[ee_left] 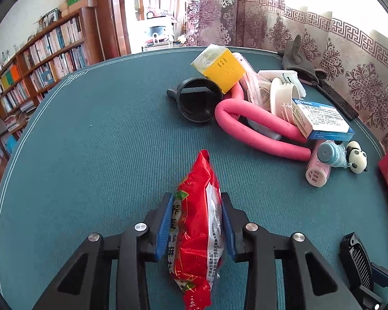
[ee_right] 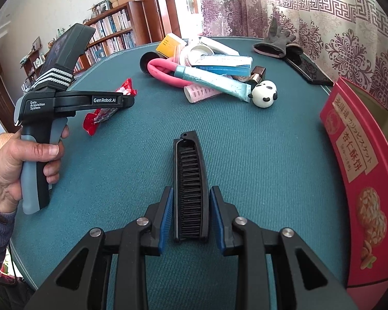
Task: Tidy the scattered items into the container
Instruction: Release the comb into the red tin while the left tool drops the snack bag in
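Observation:
My left gripper (ee_left: 197, 201) is shut on a red snack packet (ee_left: 198, 230), held above the green table mat; the packet also shows in the right wrist view (ee_right: 108, 107), in the left gripper (ee_right: 128, 100). My right gripper (ee_right: 191, 193) has its blue pads on either side of a black folding brush (ee_right: 191, 183), with small gaps showing between pads and brush. The brush also shows in the left wrist view (ee_left: 355, 261). The pink biscuit tin (ee_right: 359, 175) stands at the right edge of the table.
A pile lies at the far side: yellow box (ee_left: 219, 68), black cup (ee_left: 198, 103), pink foam tube (ee_left: 261, 134), white jar (ee_left: 284, 99), blue-white carton (ee_left: 320, 118), hair roller (ee_left: 316, 173), panda toy (ee_right: 265, 94), blue tube (ee_right: 212, 80). A grey glove (ee_right: 276, 42) and a phone (ee_right: 309, 71) lie behind.

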The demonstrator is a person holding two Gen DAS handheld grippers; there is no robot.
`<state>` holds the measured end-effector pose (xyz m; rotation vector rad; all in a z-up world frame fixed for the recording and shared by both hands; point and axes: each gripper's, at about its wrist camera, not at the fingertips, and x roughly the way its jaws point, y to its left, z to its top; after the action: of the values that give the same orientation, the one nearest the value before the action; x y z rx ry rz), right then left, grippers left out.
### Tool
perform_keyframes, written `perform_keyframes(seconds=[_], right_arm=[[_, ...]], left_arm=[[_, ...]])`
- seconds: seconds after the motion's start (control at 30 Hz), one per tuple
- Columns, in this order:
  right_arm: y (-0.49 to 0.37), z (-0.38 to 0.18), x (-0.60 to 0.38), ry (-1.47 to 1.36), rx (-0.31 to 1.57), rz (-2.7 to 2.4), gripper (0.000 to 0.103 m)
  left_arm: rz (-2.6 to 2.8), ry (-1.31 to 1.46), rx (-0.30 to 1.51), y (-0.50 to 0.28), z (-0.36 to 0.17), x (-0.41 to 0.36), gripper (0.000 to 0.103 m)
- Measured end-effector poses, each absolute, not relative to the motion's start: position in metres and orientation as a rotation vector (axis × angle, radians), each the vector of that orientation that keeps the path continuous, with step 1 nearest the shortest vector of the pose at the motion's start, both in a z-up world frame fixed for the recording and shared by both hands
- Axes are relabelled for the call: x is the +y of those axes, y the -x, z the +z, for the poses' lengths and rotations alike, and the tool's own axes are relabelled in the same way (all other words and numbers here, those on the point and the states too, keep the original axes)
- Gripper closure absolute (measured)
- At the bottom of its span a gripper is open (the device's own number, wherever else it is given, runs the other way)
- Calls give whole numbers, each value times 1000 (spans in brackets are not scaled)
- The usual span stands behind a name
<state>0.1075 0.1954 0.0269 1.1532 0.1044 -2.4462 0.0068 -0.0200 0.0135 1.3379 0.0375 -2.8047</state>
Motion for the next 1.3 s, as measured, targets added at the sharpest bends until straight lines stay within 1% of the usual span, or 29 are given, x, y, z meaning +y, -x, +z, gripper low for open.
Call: perform_keyframes(seconds=[0.1,0.23,0.33,0.53,0.7,0.9,1.03,1.3], right_arm=[[-110,27,193,-1127,116,-2445,74],[-113,36,200,-1092,18,-2427,74],[-119,52,209,-1021,-9,-2465,74],[-132,93,246,-877,-56,-2639,74],[-143,115,302,-823,-157,-2849,74],[-145,108,361,-928,-250,-3028,74],[-147,98,384,-997,-287,-3080,74],[-141,87,401,-1080,-299,-3129,74]], left_arm=[[-2837,-1324,41,-16,21,-14,66],[-2893,-1282,26,-24,43,-1,66],[-2951,-1253,-5,-29,59,15,66],[-3103,-1227,-84,-38,88,64,66],[-3253,-1244,-154,-41,106,120,66],[-3425,-1273,-272,-47,119,192,66],[-3501,-1307,-345,-51,121,231,66],[-3564,-1401,-388,-45,113,277,66]])
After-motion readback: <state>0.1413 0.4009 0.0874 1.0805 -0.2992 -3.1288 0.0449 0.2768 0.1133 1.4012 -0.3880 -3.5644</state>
